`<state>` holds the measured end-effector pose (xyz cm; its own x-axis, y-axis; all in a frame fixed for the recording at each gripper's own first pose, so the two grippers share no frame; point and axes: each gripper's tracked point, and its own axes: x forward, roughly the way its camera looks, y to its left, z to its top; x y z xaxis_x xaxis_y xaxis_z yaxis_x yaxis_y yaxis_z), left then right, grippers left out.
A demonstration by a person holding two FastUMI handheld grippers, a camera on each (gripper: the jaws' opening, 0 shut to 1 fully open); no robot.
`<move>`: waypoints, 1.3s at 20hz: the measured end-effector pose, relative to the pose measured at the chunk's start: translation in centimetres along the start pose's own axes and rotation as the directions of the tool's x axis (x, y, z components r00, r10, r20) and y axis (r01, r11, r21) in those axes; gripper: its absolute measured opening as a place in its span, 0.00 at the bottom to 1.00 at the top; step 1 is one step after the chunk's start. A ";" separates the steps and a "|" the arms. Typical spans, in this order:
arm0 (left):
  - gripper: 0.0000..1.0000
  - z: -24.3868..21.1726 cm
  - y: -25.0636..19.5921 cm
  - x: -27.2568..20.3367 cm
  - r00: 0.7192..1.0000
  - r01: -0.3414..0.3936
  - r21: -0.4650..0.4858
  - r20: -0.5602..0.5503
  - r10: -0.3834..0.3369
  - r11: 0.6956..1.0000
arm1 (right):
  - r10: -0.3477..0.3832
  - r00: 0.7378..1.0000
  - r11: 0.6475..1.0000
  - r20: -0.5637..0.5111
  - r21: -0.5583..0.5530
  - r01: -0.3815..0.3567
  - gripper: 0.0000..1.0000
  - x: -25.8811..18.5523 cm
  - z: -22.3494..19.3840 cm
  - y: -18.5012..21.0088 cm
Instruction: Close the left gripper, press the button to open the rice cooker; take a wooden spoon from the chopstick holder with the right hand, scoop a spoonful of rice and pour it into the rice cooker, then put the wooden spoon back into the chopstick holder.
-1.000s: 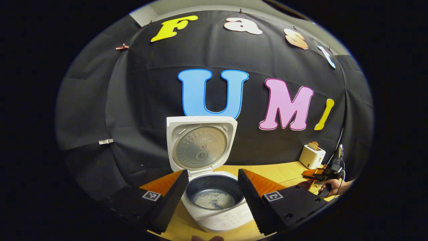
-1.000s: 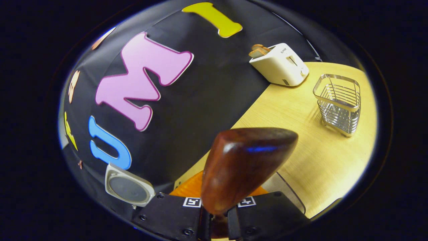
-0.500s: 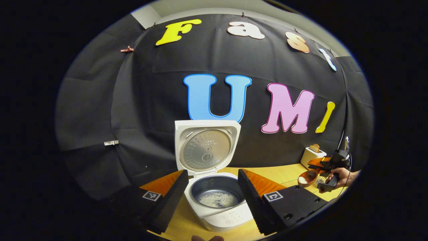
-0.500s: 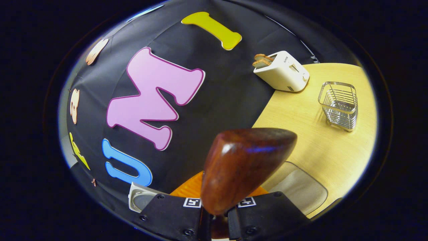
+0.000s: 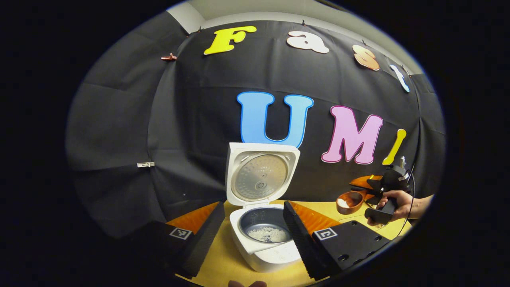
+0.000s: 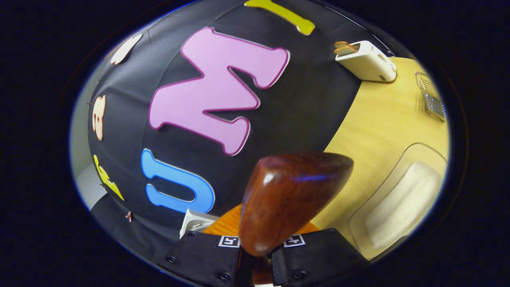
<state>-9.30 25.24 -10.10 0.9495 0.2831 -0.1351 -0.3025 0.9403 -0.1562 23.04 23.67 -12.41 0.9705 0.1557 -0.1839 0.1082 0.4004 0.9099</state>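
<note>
Black cloth backs a pale wooden tabletop [image 6: 378,123] on which the rice cooker [image 5: 265,239] stands with its lid [image 5: 261,175] raised upright. The left gripper [image 5: 249,235] stands wide open just in front of the rice cooker, its two fingers framing the pot and touching nothing. Inside the dark inner pot lies a thin layer of white rice.

To the right of the rice cooker, a hand [image 5: 400,201] holds the right gripper [image 5: 368,187] above the tabletop. Its jaws are clamped narrow on the handle of the wooden spoon [image 6: 287,199], whose bowl [image 5: 348,202] carries a small heap of rice. In the right gripper view the rounded back of the spoon hides much of the scene, and the rice cooker shows as a white corner beside it.

Farther right of the rice cooker sit a clear rice container [image 6: 402,199], a white toaster [image 6: 366,61] and the wire chopstick holder [image 6: 432,97], cut off at the edge.
</note>
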 end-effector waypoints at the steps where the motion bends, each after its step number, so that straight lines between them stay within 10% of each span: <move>1: 0.95 -0.1 0.5 -0.5 1.000 -0.009 0.000 0.000 0.009 1.000 | 0.014 1.000 1.000 -0.017 0.000 -0.014 0.12 0.7 -1.3 0.8; 12: 0.96 -0.3 3.3 -2.1 0.997 -0.079 -0.027 0.007 0.079 0.996 | 0.043 0.991 0.963 -0.127 -0.257 -0.074 0.11 5.4 -11.6 5.9; 20: 0.95 -1.8 4.2 -1.7 0.994 -0.107 -0.062 0.000 0.107 0.992 | 0.043 0.985 0.862 -0.168 -0.493 -0.121 0.10 7.4 -16.0 8.3; 26: 0.95 -2.8 5.5 -1.7 0.991 -0.131 -0.083 -0.014 0.130 0.988 | 0.030 0.977 0.709 -0.209 -0.685 -0.169 0.10 7.8 -18.8 8.0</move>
<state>-12.85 29.43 -13.49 0.9008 0.4003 -0.1684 -0.4301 0.8761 -0.2178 27.39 45.02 -13.54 0.9068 0.3534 -0.2299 -0.2344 0.8759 0.4218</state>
